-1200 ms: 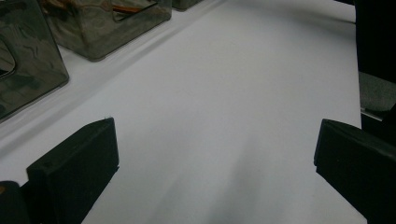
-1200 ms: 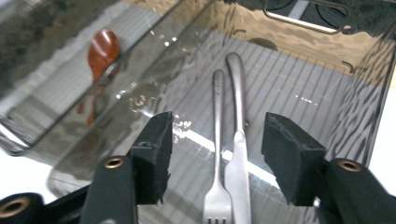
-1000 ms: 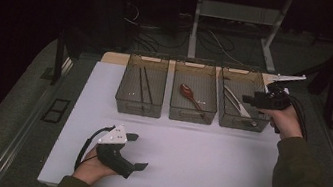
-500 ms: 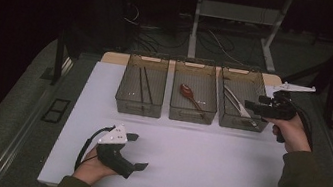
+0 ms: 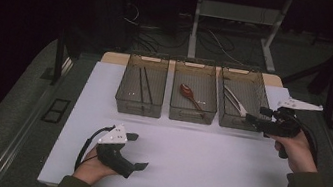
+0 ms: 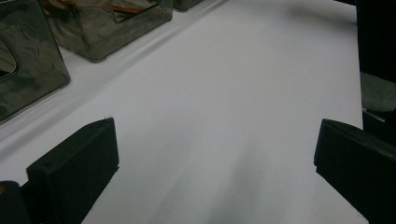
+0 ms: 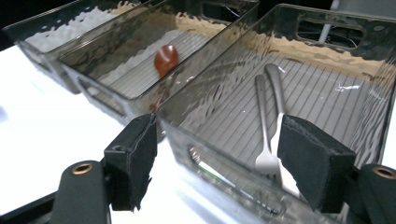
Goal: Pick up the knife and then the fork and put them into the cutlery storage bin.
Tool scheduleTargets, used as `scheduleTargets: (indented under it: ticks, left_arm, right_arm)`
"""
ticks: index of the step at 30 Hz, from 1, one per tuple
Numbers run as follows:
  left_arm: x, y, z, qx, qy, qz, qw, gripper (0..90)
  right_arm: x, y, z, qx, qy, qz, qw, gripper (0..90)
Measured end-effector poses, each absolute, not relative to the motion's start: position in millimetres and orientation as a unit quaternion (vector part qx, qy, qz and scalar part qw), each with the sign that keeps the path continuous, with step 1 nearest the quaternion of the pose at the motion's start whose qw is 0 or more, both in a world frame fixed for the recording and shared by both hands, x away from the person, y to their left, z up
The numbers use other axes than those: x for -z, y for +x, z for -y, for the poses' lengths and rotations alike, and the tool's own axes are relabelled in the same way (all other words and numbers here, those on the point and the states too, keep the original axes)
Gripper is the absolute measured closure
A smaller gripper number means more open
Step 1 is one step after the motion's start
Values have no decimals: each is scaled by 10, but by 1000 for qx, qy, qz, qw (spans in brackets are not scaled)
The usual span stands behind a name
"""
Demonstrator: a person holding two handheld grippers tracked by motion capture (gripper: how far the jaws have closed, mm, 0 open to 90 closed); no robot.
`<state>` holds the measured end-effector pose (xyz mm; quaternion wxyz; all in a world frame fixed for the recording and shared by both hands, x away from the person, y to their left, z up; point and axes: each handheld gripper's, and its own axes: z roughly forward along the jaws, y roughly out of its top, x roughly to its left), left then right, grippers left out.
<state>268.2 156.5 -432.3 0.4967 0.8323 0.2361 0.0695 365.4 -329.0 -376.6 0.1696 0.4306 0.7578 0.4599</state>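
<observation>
Three clear bins stand in a row at the back of the white table (image 5: 195, 154). The left bin (image 5: 141, 89) holds dark chopsticks (image 5: 144, 85). A reddish-brown spoon (image 5: 189, 93) (image 7: 166, 58) lies in the middle bin (image 5: 194, 98). Silver forks (image 5: 232, 102) (image 7: 271, 126) lie in the right bin (image 5: 238, 105) (image 7: 327, 84). My right gripper (image 5: 258, 115) (image 7: 224, 163) is open and empty just outside that bin's near right corner. My left gripper (image 5: 137, 151) (image 6: 215, 177) rests open on the table near the front edge, with bare tabletop between its jaws.
Bare white tabletop stretches between the bins and my hands. Past the table's far edge, the legs of a stand (image 5: 238, 13) and cables (image 5: 145, 24) sit on the dark floor. In the left gripper view, bin walls (image 6: 107, 23) show at the upper left.
My right gripper has drawn back from above the right bin, toward me and slightly right. The left gripper has stayed still.
</observation>
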Motion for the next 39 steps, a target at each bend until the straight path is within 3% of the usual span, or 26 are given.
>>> scheduleTargets:
  ticks: [39]
  left_arm:
    - [4308, 2675, -1569, -71, 832, -236, 498, 0]
  right_arm:
    - [4253, 2784, 3205, -475, 406, -768, 138, 235]
